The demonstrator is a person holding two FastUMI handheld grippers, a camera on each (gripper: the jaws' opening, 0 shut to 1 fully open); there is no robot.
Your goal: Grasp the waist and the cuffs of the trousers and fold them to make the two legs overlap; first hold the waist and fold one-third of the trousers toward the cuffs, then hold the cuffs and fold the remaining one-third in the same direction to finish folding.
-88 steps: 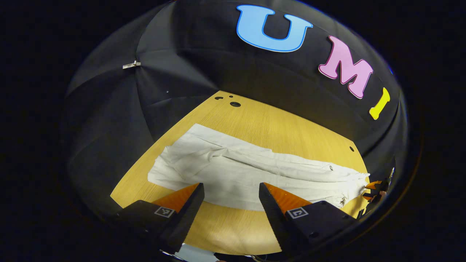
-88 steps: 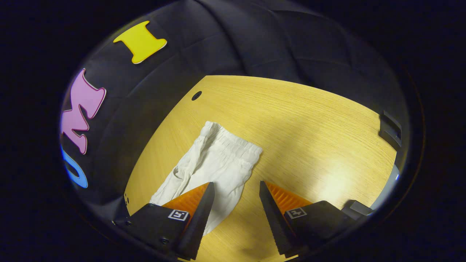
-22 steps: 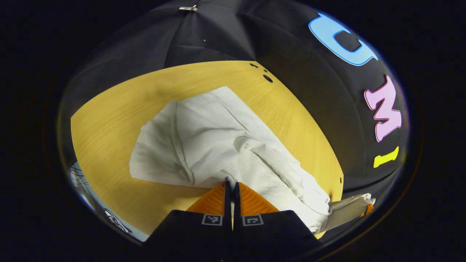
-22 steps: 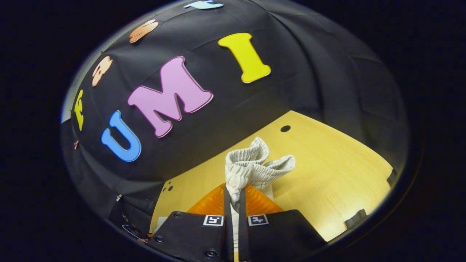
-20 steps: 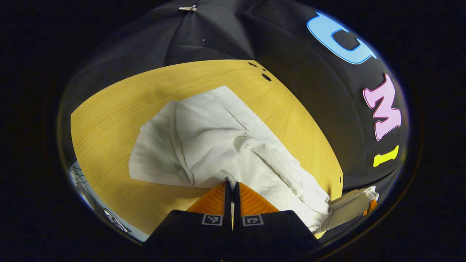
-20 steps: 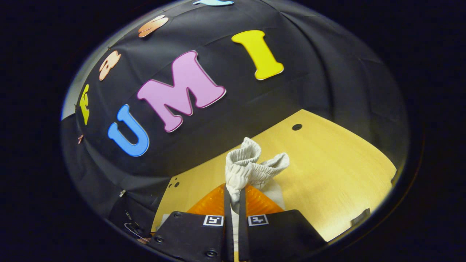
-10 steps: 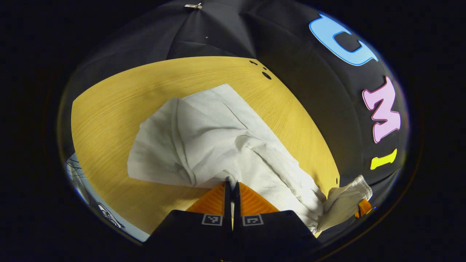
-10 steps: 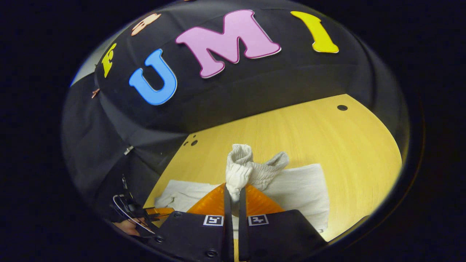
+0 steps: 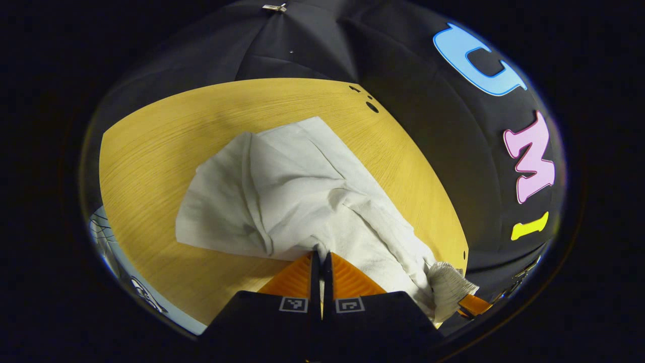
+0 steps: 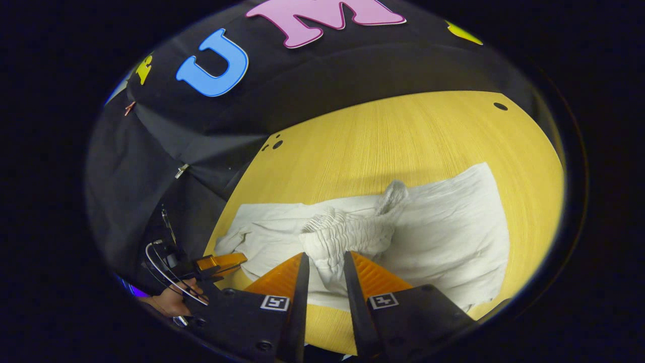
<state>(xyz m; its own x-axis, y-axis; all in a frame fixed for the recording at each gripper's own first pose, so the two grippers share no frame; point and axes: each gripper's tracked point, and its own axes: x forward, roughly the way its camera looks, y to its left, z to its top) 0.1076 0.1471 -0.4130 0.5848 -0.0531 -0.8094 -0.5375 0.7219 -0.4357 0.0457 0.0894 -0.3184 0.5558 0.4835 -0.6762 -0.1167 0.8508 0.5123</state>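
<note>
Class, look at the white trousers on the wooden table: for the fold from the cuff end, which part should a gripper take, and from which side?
Take the trousers at the flat cuff hem, coming in low from the table's open side beyond it. That straight edge lies free, so fingers could likely slide under it.

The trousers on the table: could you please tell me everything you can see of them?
The trousers are off-white, of soft, creased cloth, and lie spread on the wooden table. The gathered elastic waist is bunched up and laid back over the legs, with the right gripper around it, jaws slightly parted. The left gripper pinches the cloth near the cuffs.
</note>
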